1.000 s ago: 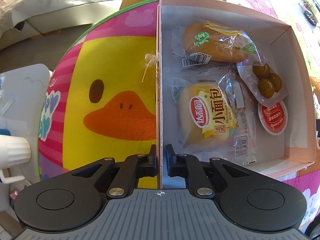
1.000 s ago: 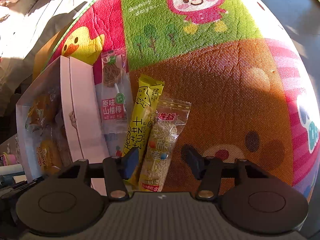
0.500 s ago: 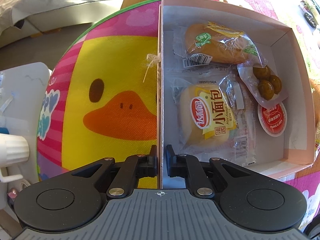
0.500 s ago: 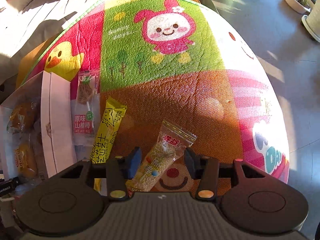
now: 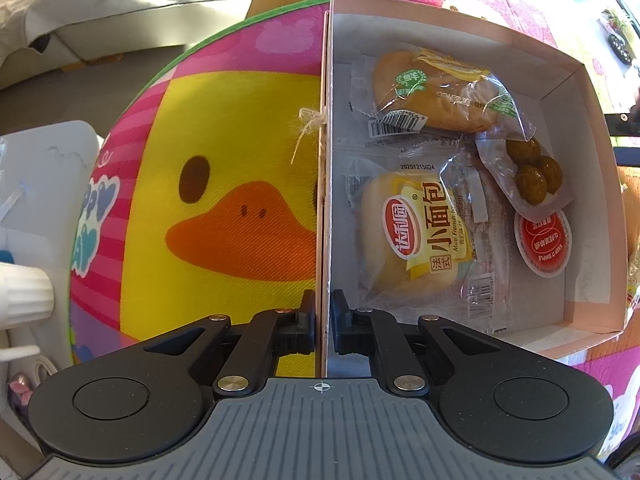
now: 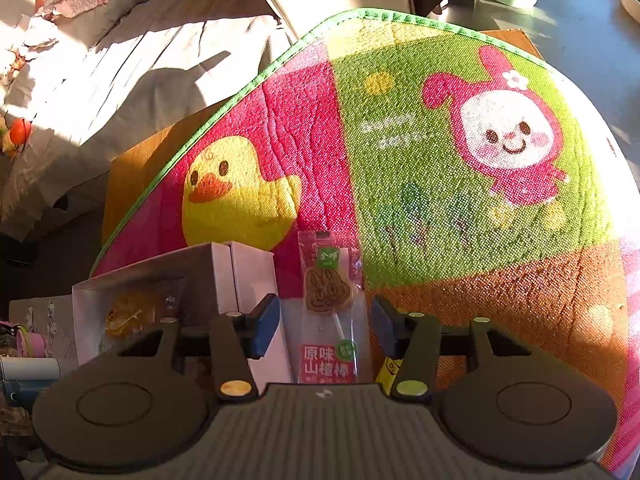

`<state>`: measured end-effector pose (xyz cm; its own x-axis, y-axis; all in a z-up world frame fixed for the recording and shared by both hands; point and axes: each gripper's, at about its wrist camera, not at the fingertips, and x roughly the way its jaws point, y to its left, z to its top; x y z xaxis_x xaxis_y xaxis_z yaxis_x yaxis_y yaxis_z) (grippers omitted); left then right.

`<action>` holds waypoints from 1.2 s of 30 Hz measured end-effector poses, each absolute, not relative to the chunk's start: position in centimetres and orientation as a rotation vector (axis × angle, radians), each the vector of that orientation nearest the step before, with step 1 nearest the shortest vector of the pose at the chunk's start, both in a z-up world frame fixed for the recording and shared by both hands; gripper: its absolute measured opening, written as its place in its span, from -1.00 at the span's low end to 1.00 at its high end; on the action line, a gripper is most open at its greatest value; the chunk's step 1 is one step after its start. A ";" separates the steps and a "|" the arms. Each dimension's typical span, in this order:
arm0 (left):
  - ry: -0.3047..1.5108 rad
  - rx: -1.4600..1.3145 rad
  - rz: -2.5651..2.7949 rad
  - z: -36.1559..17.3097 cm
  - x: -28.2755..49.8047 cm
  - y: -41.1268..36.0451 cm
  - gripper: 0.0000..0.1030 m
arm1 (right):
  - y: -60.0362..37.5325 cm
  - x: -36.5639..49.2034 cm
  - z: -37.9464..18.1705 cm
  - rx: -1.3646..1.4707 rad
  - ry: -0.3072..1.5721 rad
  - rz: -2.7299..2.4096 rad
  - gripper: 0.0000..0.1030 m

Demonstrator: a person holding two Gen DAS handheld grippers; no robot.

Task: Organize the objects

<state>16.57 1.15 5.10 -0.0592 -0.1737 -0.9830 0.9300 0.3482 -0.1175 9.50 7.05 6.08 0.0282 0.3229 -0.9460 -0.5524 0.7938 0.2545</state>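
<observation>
A cartoon mat (image 6: 460, 208) is spread over the counter. The box (image 5: 576, 92), filled with snack packets, is pinched at its near wall by the left gripper (image 5: 322, 320). The right gripper (image 6: 325, 326) is held wide above a lollipop packet (image 6: 328, 312), seemingly without contact.

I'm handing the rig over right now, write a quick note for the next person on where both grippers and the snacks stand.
Left gripper: shut on the box wall, steadying the box.
Right gripper: open, holding nothing, with the hawthorn lollipop packet lying between its fingers on the mat, beside the box.
Done: two bread packs, a pouch of green olives and a round red sauce cup are inside the box.
Left: close on the lollipop packet and move it into the box; a yellow packet is partly hidden behind the right finger.
</observation>
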 end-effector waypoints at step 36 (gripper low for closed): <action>1.292 0.730 -1.032 6.3 15.9 2.0 -0.81 | -4.5 3.7 6.9 -0.205 1.478 0.485 0.25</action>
<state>15.86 2.02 6.26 -0.0334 -0.1987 -0.9795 0.9115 0.3960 -0.1114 3.68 -4.46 6.93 0.0183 0.1862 -0.9823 -0.4322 0.8875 0.1601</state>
